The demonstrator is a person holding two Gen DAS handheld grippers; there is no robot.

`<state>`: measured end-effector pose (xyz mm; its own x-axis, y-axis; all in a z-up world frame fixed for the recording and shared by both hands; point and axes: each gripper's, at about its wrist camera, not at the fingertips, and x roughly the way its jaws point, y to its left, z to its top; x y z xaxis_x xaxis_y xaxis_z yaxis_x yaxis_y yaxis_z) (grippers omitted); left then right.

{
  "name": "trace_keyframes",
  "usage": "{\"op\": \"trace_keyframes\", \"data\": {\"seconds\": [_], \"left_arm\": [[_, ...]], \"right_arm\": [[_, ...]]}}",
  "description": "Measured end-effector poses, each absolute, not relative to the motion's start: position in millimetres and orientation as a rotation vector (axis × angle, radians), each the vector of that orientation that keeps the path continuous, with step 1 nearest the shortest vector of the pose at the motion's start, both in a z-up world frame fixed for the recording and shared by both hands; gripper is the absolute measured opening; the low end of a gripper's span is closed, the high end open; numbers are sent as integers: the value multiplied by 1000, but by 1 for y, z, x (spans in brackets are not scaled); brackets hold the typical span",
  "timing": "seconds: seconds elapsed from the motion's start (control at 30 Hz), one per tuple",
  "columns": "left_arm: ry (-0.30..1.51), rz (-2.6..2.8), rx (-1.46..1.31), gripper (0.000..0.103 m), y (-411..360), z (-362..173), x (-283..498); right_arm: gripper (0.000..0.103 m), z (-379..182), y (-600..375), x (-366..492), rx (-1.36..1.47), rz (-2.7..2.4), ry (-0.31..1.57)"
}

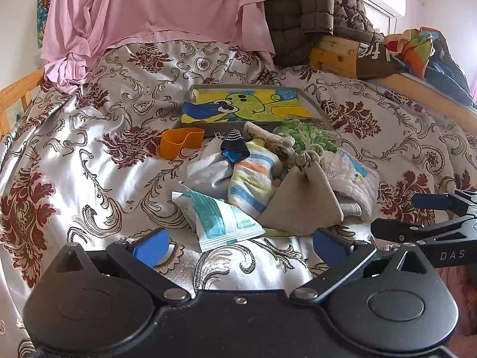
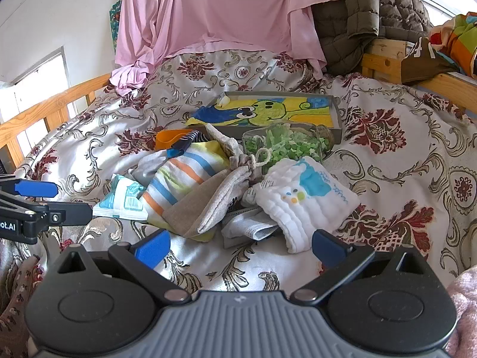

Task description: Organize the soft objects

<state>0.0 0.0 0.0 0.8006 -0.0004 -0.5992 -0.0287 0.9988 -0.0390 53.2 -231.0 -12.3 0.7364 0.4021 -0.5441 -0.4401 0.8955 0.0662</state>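
A heap of soft things lies on the bed: a striped cloth [image 1: 253, 179] [image 2: 182, 176], a grey drawstring pouch [image 1: 301, 200] [image 2: 205, 205], a white folded cloth with blue print [image 1: 351, 179] [image 2: 304, 197], a dark sock [image 1: 234, 147] and a teal-white packet [image 1: 220, 220] [image 2: 125, 198]. A grey tray [image 1: 295, 89] [image 2: 338, 113] with a green cartoon picture sits behind the heap. My left gripper [image 1: 240, 246] is open just before the packet. Nearest the white cloth, my right gripper [image 2: 240, 246] is open too, holding nothing.
An orange plastic cup [image 1: 176, 144] and a clear bag of green bits [image 1: 310, 137] [image 2: 286, 146] lie by the tray. Pink sheet [image 1: 167, 9] and a quilted jacket [image 2: 366, 15] hang behind. Wooden rails [image 2: 44, 110] edge the bed. Patterned bedspread [image 1: 74, 155] spreads left.
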Motion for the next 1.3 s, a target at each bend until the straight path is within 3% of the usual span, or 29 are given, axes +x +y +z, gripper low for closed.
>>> {"op": "trace_keyframes", "data": {"seconds": [0.93, 1.23, 1.3], "left_arm": [[673, 18, -116, 102, 9, -2, 22], [756, 114, -384, 102, 49, -17, 63], [769, 121, -412, 102, 52, -21, 71]], "right_arm": [[103, -3, -227, 72, -35, 568, 540], [102, -9, -203, 110, -72, 700, 643], [98, -10, -194, 118, -125, 717, 632]]}}
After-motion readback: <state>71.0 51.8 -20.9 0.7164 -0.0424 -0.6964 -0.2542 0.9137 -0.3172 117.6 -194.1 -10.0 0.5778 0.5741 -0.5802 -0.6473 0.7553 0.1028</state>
